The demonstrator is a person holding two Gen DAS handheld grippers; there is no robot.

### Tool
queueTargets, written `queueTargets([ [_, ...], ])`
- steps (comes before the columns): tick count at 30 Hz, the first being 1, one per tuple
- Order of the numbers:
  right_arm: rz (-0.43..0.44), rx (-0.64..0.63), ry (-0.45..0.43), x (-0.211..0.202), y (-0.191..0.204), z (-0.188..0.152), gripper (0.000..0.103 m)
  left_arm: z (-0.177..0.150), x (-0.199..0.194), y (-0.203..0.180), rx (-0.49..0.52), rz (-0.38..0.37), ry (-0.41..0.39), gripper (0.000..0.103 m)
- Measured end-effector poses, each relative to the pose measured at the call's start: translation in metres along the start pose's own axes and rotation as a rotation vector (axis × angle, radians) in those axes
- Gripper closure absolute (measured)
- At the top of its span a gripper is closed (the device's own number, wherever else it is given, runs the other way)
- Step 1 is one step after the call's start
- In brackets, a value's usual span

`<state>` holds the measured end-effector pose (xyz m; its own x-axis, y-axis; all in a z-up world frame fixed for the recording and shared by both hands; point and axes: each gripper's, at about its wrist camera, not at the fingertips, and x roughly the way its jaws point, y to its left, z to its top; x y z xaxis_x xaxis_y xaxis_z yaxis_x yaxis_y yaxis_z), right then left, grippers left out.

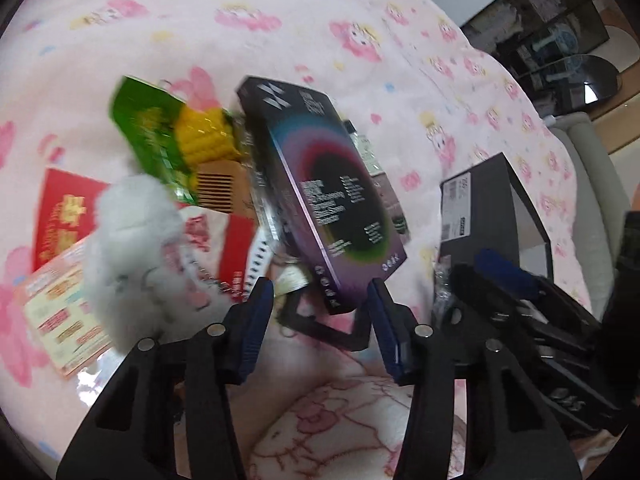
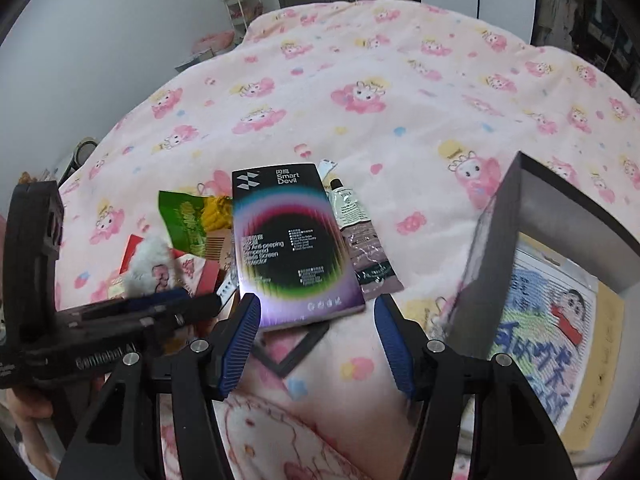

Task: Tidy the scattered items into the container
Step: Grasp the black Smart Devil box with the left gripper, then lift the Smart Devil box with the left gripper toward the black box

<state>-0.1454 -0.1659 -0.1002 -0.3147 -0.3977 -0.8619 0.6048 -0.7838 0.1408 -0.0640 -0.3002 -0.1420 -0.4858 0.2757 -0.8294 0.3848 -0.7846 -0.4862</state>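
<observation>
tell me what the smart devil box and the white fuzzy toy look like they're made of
Smart Devil box: likely printed cardboard with a glossy finish; flat faces, crisp edges, bright glare near its lower corner.
White fuzzy toy: looks like soft plush or faux fur; wispy, fluffy outline. Blur leaves the fibre type open.

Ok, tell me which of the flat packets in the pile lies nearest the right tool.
The Smart Devil screen protector box: black with a rainbow ring, its near edge just ahead of the right tool. The green snack packet and red envelope lie farther left.

Left tongs (image 1: 320,300) and right tongs (image 2: 316,316) side by side, angled downward, half-parted.
</observation>
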Motion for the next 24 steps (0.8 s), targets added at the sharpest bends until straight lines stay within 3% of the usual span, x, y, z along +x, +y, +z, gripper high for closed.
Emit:
queueTargets([
  [9,-0.045,0.035,0.074,0.055,-0.009,0.017,0.047,0.019,0.016,0.003,0.004,0.038,-0.009,0.077],
  [14,-0.072,0.096,0.139,0.080,-0.023,0.015,0.047,0.021,0.020,0.006,-0.004,0.034,-0.012,0.078],
  [17,-0.055,0.124,0.141,0.084,-0.031,0.017,0.039,0.023,0.024,0.008,-0.014,0.026,-0.008,0.078],
  [21,0.117,0.268,0.184,0.096,-0.050,0.015,0.035,0.027,0.029,0.008,-0.017,0.038,-0.012,0.074],
  [23,0.210,0.290,0.207,0.100,-0.045,0.009,0.034,0.027,0.028,0.007,-0.017,0.048,0.002,0.080],
  [24,0.215,0.285,0.202,0.099,-0.042,0.006,0.036,0.025,0.025,0.009,-0.023,0.045,0.011,0.081],
])
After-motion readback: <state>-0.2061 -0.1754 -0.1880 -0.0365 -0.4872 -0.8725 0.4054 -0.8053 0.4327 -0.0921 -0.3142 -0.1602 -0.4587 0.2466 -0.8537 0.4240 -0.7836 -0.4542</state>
